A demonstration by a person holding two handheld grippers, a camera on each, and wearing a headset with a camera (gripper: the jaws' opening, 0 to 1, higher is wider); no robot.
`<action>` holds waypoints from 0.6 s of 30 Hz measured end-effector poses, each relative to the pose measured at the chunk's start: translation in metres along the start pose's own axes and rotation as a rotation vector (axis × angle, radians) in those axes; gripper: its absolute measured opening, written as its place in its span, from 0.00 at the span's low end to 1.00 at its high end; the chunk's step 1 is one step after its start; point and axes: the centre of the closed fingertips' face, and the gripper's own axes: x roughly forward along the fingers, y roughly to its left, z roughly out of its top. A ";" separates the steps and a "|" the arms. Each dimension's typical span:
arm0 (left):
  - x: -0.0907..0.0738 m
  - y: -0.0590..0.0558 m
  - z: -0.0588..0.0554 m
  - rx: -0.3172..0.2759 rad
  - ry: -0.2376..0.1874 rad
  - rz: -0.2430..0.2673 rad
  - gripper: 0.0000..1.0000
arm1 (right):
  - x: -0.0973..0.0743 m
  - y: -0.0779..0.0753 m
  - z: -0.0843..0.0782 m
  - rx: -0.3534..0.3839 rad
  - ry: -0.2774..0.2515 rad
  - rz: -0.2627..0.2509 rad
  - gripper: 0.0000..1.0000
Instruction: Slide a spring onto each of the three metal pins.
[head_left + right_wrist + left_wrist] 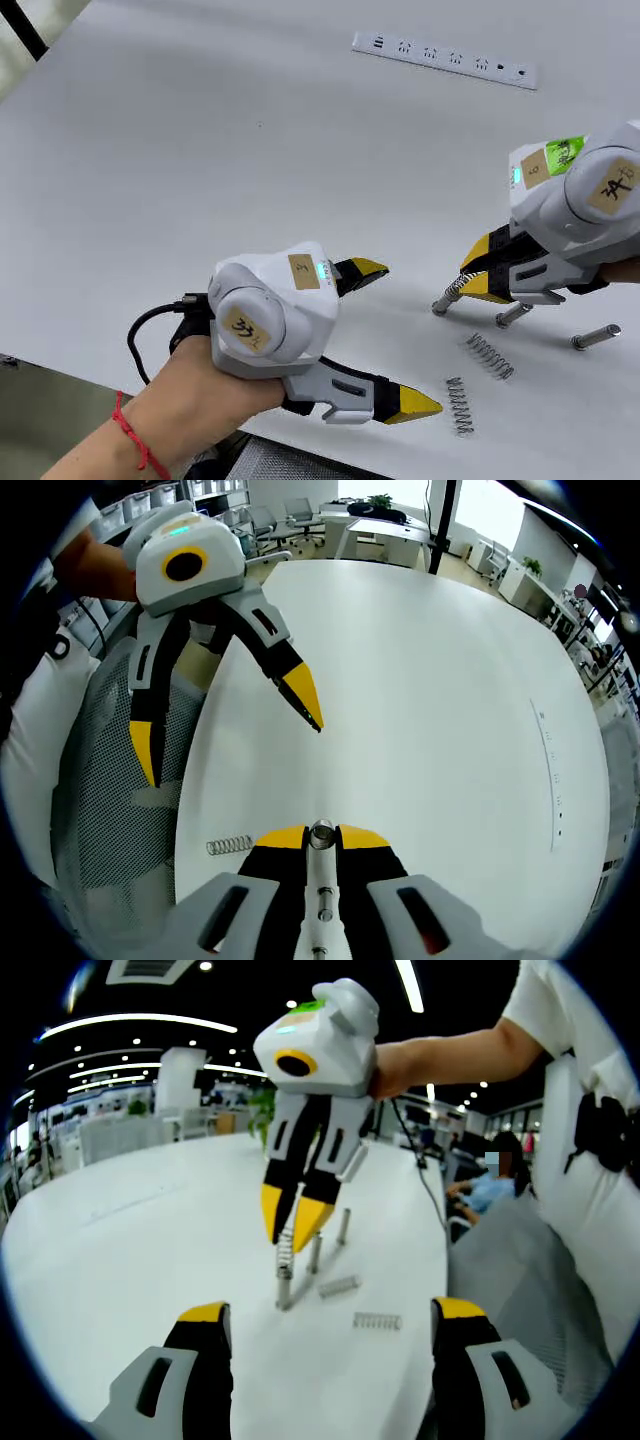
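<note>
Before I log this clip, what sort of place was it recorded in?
Probably an open-plan office or lab: a big white table with a power strip, office chairs and desks behind, and long ceiling lights.

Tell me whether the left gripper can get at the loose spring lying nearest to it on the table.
Probably yes. The left gripper is open, and the nearest spring lies flat on bare table just past its jaws, with nothing between. The right gripper is shut on another spring farther off.

White workbench (200, 150), power strip (444, 58), ceiling strip lights (130, 1022)
</note>
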 end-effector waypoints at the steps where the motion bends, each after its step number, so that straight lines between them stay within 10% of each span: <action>1: 0.000 0.000 0.000 0.000 0.000 0.000 0.83 | 0.001 0.001 0.000 -0.002 0.001 0.000 0.12; 18: 0.002 -0.001 -0.001 -0.011 -0.007 -0.003 0.83 | 0.023 0.005 -0.010 -0.032 0.006 -0.027 0.12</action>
